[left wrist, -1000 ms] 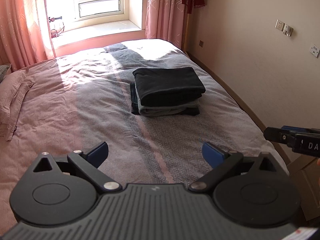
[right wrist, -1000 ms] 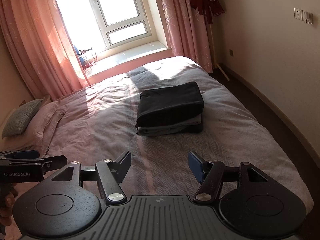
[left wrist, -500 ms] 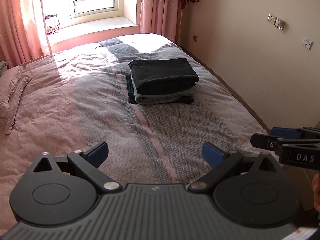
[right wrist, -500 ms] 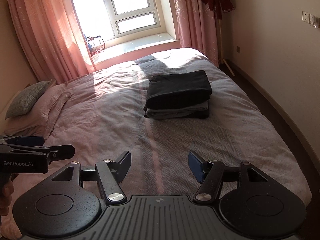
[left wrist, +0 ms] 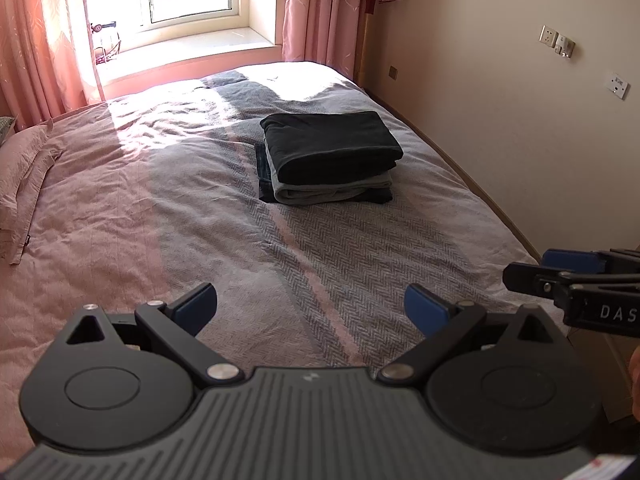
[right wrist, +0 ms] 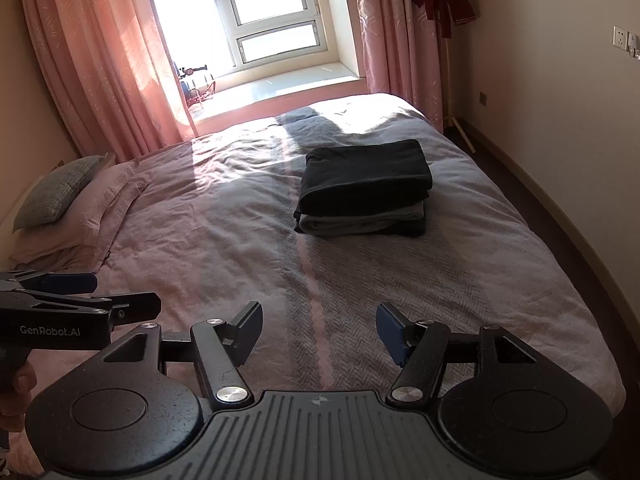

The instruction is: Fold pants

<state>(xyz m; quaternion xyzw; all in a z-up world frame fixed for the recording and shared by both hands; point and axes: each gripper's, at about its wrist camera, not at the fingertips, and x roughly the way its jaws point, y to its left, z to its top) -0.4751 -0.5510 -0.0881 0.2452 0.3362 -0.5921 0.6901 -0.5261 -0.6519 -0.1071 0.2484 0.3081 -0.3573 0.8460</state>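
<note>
A stack of folded pants [left wrist: 328, 158] [right wrist: 364, 188] lies on the bed, black pair on top, a grey pair under it, a dark blue one at the bottom. My left gripper [left wrist: 310, 306] hangs open over the near part of the bedspread, well short of the stack, nothing between its blue pads. My right gripper [right wrist: 320, 324] is open too, empty, at the same distance from the stack. Each gripper shows at the side of the other's view: the right one [left wrist: 536, 270] at the right edge, the left one [right wrist: 120, 294] at the left edge.
The bed [left wrist: 200, 220] has a pink and grey herringbone cover. Pillows [right wrist: 60, 196] lie at its left end. A window with pink curtains [right wrist: 92, 64] is beyond, a wall [left wrist: 520, 120] with sockets runs along the right, and a coat stand [right wrist: 444, 4] is in the corner.
Both views have pulled back and tilted slightly, so the stack sits a little higher and farther in frame. Both grippers stay open and empty.
</note>
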